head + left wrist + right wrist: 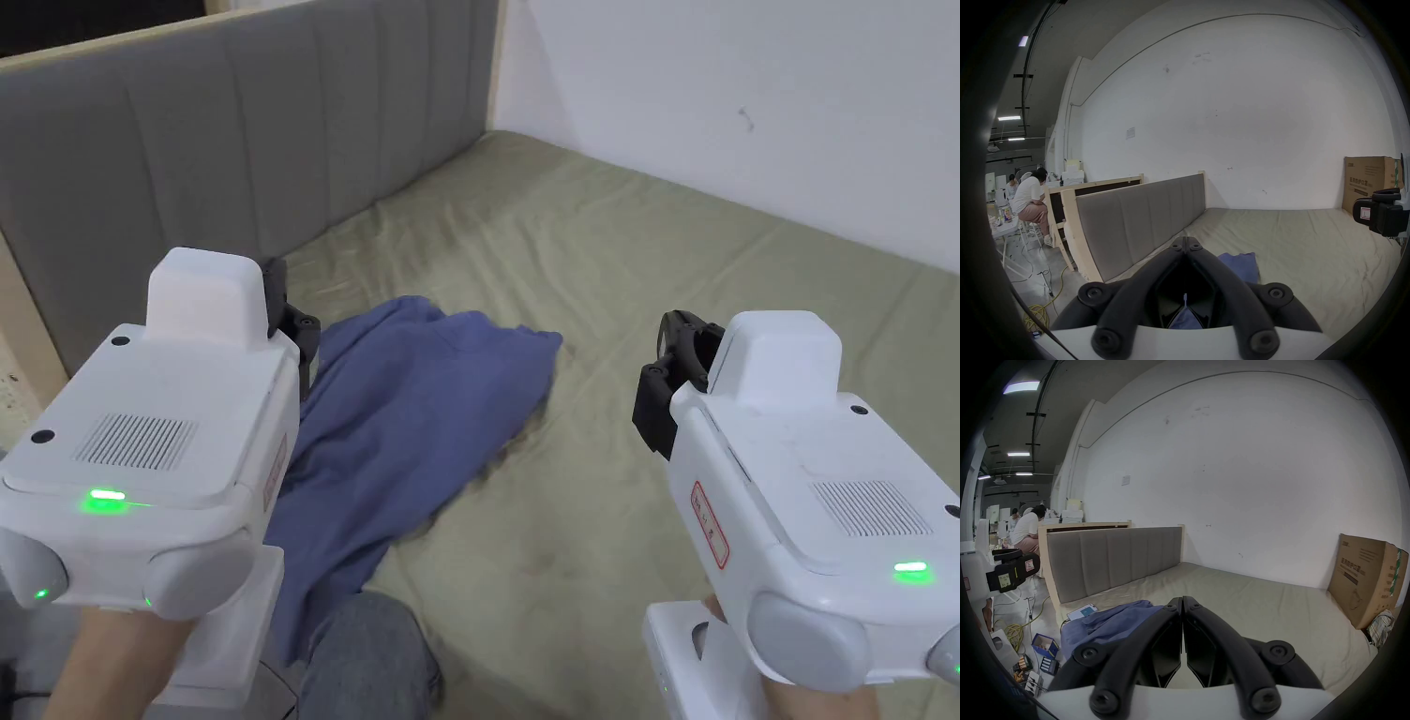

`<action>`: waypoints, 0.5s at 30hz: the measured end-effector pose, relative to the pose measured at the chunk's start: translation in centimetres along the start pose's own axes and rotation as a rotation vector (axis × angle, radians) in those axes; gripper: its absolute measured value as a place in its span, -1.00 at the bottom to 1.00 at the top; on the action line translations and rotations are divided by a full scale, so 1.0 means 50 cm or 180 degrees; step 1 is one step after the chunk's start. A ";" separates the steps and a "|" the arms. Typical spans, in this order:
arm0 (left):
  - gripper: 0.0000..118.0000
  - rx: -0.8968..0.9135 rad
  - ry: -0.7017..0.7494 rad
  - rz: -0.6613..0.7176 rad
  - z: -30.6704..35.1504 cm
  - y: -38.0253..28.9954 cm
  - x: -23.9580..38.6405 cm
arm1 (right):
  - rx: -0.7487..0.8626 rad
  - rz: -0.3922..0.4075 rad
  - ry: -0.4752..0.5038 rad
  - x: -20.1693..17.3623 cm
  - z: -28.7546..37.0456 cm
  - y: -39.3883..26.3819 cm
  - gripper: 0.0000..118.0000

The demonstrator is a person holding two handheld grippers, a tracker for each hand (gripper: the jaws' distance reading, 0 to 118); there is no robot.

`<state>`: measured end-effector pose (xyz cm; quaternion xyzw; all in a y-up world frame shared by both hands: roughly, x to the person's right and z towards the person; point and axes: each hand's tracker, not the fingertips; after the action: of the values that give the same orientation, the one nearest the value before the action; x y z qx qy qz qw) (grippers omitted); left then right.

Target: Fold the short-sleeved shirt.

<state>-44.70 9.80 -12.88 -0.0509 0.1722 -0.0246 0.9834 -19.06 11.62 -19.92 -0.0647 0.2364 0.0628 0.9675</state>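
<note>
Your left tool (1186, 246) was up off the bed (656, 253), its jaws pressed tip to tip with nothing pinched at the tips. A bit of blue cloth showed low down between the jaw bases in the left gripper view, and I couldn't tell whether that was caught or just lying behind. Your right tool (1182, 600) sat level with it, jaws drawn together too, empty, hovering over bare sheet.

The short-sleeved shirt (412, 412) was a blue, rumpled heap at the near left of the bed, close to the grey padded headboard (234, 150) and just beside your left tool. One edge spread out toward the middle of the mattress; the near end trailed down over the bed's front edge by your knee (366, 656). It was bunched, not laid flat, and no fold was made in it.

From the right gripper view, a phone (1083, 612) lay at the bed's near left corner, touching the shirt's edge. A cardboard box (1371, 581) stood upright at the far right side of the bed against the white wall (1252, 469), with a checked cloth (1381, 628) tucked at its foot.

Off the bed on the floor, a yellow cable (1012, 632) lay coiled and a small blue box (1044, 645) sat near it. Two people (1029, 194) were seated well away past the headboard.
</note>
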 end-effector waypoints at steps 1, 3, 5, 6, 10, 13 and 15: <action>-1.00 -0.0009 0.0017 0.0005 0.000 -0.003 -0.004 | -0.0005 -0.0003 0.0015 -0.005 -0.004 0.001 -1.00; -1.00 -0.0027 0.0051 0.0034 -0.002 -0.010 -0.010 | -0.0015 -0.0013 0.0047 -0.014 -0.009 0.001 -1.00; -1.00 -0.0056 0.0058 0.0070 -0.005 -0.015 -0.014 | -0.0021 -0.0011 0.0076 -0.021 -0.011 0.000 -1.00; -1.00 -0.0078 0.0045 0.0080 -0.006 -0.016 -0.015 | -0.0021 -0.0007 0.0075 -0.024 -0.013 0.000 -1.00; -1.00 -0.0116 0.0010 0.0047 -0.023 -0.021 -0.014 | -0.0023 -0.0029 0.0100 -0.028 -0.016 -0.001 -1.00; -0.54 -0.0316 -0.0083 0.0030 -0.069 -0.018 -0.011 | -0.0030 -0.0071 0.0109 -0.027 -0.017 -0.002 -1.00; 0.25 -0.0530 -0.0239 0.0057 -0.120 -0.018 -0.007 | -0.0007 -0.0089 0.0103 -0.025 -0.018 -0.005 -1.00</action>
<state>-47.12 8.39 -18.26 -0.1317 0.1371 0.0004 0.9818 -20.51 11.15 -20.11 -0.0701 0.2510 0.0484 0.9642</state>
